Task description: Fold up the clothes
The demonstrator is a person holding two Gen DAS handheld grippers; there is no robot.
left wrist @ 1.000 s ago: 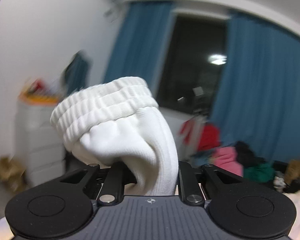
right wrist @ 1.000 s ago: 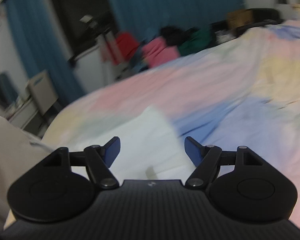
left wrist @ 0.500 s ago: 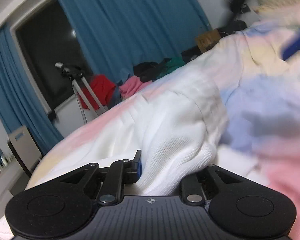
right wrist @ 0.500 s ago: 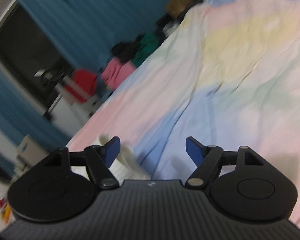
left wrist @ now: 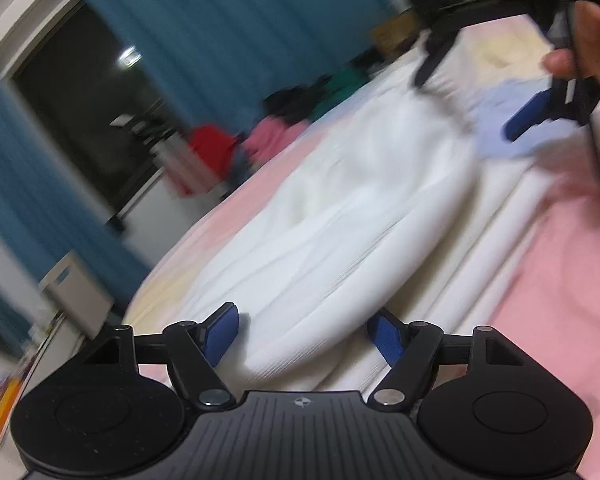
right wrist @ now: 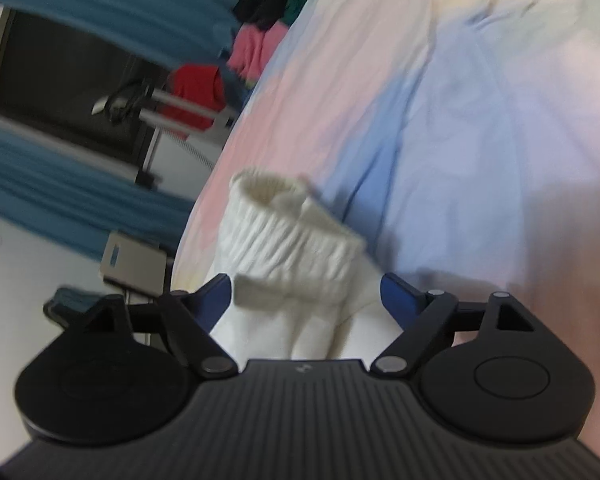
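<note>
both grippers, left [left wrist: 302, 334] and right [right wrist: 306, 300], spread wide, holding nothing; white garment [left wrist: 340, 216] lies on bedsheet [left wrist: 560, 280]. likely between folds; next needs right regrasp at ribbed cuff [right wrist: 288, 236].

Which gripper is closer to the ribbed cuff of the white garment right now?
Right. The right gripper is open with the ribbed cuff just beyond its fingertips. The left gripper is open over the white garment at its other end, apart from the cuff.
</note>
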